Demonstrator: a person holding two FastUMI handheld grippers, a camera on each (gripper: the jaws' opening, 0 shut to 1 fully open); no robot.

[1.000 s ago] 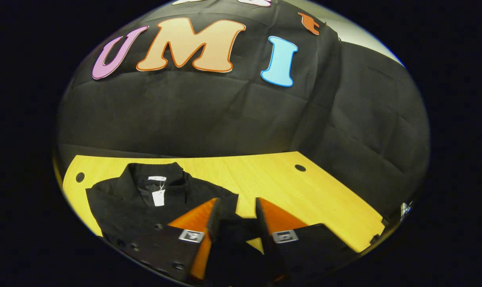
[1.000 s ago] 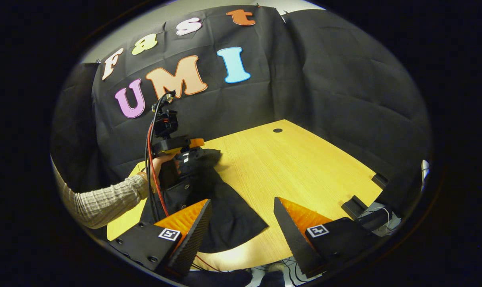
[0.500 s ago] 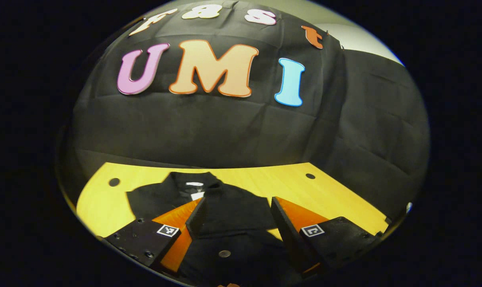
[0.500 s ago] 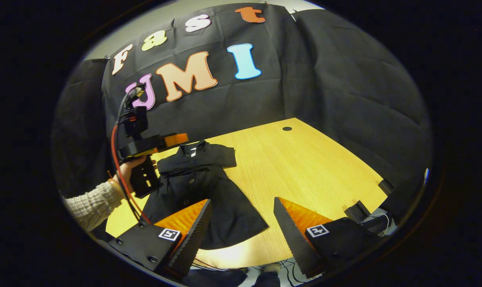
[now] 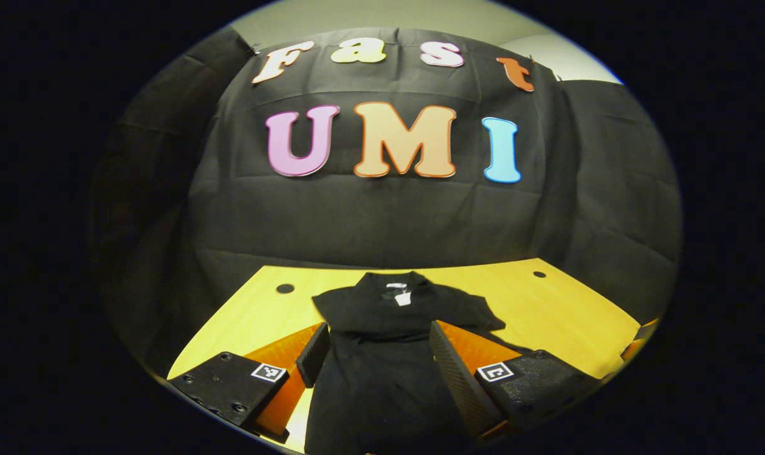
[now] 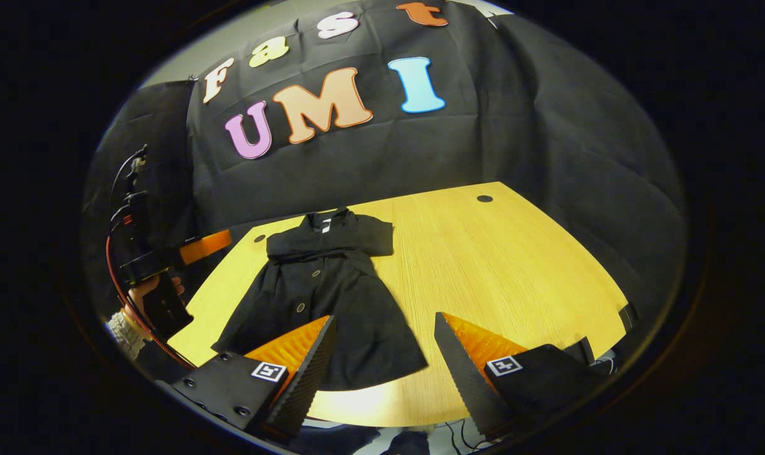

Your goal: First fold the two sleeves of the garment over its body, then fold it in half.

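A black, button-fronted garment with a collar and short sleeves point(image 6: 322, 284) lies flat on the left part of a light yellow wooden table point(image 6: 502, 265), collar toward the booth's black cloth wall point(image 6: 483, 145) and flared hem toward the near edge. In the right gripper view both sleeves lie folded in across the chest, forming a dark band just below the collar, and small round buttons run down the front. A white tag point(image 5: 403, 298) shows at the neckline in the left gripper view.

The right gripper point(image 6: 382, 373) hangs above the hem near the table's front edge, its fingers spread wide apart with nothing between them. The left gripper point(image 5: 373, 366) is above the garment's lower body, its fingers also apart and empty. In the right gripper view that same gripper is seen off the table's left edge, held by a hand point(image 6: 143, 292) with a knitted cuff, clear of the cloth.
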